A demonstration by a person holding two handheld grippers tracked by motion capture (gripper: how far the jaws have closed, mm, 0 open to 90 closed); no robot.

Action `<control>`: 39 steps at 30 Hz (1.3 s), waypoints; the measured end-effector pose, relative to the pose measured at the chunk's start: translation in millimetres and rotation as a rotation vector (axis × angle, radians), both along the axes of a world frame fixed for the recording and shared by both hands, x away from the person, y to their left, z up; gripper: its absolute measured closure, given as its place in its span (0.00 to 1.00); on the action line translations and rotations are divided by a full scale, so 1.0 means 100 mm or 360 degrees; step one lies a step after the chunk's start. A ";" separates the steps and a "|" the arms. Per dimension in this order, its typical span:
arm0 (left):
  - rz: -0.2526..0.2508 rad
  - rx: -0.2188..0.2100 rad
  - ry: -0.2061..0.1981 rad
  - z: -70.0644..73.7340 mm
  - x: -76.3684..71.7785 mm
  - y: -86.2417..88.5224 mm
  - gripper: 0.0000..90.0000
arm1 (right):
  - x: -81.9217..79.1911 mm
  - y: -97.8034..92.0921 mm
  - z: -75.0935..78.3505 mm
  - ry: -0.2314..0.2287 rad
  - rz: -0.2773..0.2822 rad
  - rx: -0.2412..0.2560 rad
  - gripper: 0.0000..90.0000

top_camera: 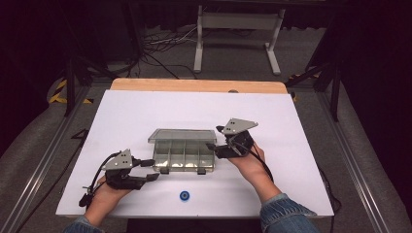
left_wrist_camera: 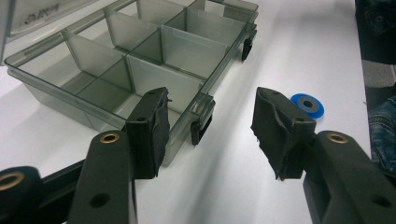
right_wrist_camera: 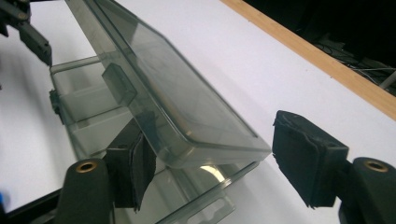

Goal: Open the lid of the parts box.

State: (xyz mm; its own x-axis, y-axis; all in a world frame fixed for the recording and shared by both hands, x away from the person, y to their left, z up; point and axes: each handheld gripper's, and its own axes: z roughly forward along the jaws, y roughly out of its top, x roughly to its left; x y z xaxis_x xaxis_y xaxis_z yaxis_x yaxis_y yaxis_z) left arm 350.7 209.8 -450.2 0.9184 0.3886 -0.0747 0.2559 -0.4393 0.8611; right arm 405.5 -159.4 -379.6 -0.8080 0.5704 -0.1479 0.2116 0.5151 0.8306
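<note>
Clear plastic box (top_camera: 183, 154) | between left gripper (top_camera: 151, 170), right gripper (top_camera: 214, 145)

White table (top_camera: 145, 111), organizer box (top_camera: 183, 154), blue ring (top_camera: 184, 195)

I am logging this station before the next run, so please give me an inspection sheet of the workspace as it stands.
Surface: white table top, wooden strip along its far edge.
Job's things: clear compartment box, lid raised open, the compartments in sight look empty; blue ring lies on the table nearer the person, apart from the box.
Clutter: nothing seen.
Grippers: left gripper open at the box's near left corner; right gripper open at the box's right end, lid edge between its jaws, not clamped.
Cables: one trails from each gripper; loose cables on the floor beyond.
Surroundings: white stand frame, dark floor, metal rails alongside.
</note>
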 end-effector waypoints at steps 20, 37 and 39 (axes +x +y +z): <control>-0.0014 0.0029 -0.0021 -0.02 0.00 -0.01 0.48 | 0.38 -0.03 0.09 0.0062 -0.0028 0.0153 0.51; 0.0035 -0.0011 -0.0001 -0.03 0.04 0.05 0.47 | 0.61 0.02 -0.02 0.0062 -0.0112 0.0187 0.70; 0.0076 0.0071 0.0086 -0.06 0.07 0.04 0.45 | 0.63 0.02 -0.04 0.0071 -0.0122 0.0185 0.70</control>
State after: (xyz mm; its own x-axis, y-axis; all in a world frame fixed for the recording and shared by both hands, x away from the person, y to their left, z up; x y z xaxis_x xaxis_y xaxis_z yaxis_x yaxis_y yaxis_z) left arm 358.0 214.0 -456.6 0.8938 0.4360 -0.1055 0.3233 -0.4632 0.8252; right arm 468.9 -157.2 -383.4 -0.7656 0.6419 -0.0424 0.2845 0.3970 0.8726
